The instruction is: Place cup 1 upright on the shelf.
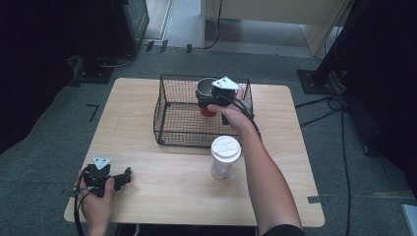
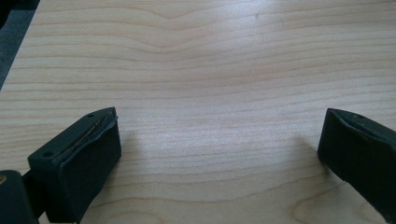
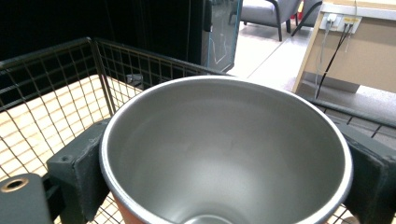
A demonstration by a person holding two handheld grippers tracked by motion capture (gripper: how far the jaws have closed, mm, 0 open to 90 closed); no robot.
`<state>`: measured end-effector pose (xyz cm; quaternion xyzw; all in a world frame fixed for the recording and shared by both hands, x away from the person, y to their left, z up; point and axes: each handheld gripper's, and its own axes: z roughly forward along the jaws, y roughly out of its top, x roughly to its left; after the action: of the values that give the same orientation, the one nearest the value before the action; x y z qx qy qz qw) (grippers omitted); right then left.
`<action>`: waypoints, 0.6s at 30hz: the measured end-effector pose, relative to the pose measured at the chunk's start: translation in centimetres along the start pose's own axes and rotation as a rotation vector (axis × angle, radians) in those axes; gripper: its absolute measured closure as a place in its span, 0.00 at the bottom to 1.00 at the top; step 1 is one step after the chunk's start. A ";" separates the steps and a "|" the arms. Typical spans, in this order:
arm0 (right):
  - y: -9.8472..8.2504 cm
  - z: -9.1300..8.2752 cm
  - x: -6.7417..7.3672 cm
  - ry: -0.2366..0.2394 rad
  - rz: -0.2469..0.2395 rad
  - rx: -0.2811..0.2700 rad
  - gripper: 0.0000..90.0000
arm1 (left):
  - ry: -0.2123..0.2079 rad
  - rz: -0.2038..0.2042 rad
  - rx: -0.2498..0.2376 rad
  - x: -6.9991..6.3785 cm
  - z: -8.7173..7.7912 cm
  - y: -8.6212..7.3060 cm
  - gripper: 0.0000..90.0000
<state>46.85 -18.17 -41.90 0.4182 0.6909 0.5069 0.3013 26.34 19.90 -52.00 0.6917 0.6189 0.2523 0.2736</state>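
Steel-lined cup with a red outside [image 1: 207, 98], open mouth up, sits clamped by its sides between the jaws of the right gripper [image 1: 212, 98], held over the far right part of the black wire-mesh basket [image 1: 172, 129], probably so it can be set down upright inside; whether it touches the basket floor I cannot tell. Left gripper [image 1: 127, 175] rests with jaws wide apart and nothing between them on the pale wooden table [image 1: 172, 187], out of the way, while a clear white-lidded jar [image 1: 225, 156] stands just outside the basket's near wall.
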 end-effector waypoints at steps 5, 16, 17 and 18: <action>-0.7 0.6 0.2 0.029 0.000 0.027 0.07 | 0.000 0.000 0.000 0.0 0.0 0.0 0.00; -1.7 1.1 0.6 0.079 -0.007 0.109 0.07 | 0.000 0.000 0.000 0.0 0.0 0.0 0.00; -1.7 1.1 0.6 0.081 -0.004 0.112 0.07 | 0.000 -0.001 0.000 0.0 0.0 0.0 0.00; -1.7 1.1 0.6 0.079 -0.002 0.116 0.07 | 0.000 0.000 0.000 0.0 0.0 0.0 0.00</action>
<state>47.01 -17.38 -43.84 0.4138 0.7309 0.4819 0.2498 26.34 19.90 -52.01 0.6916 0.6190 0.2522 0.2738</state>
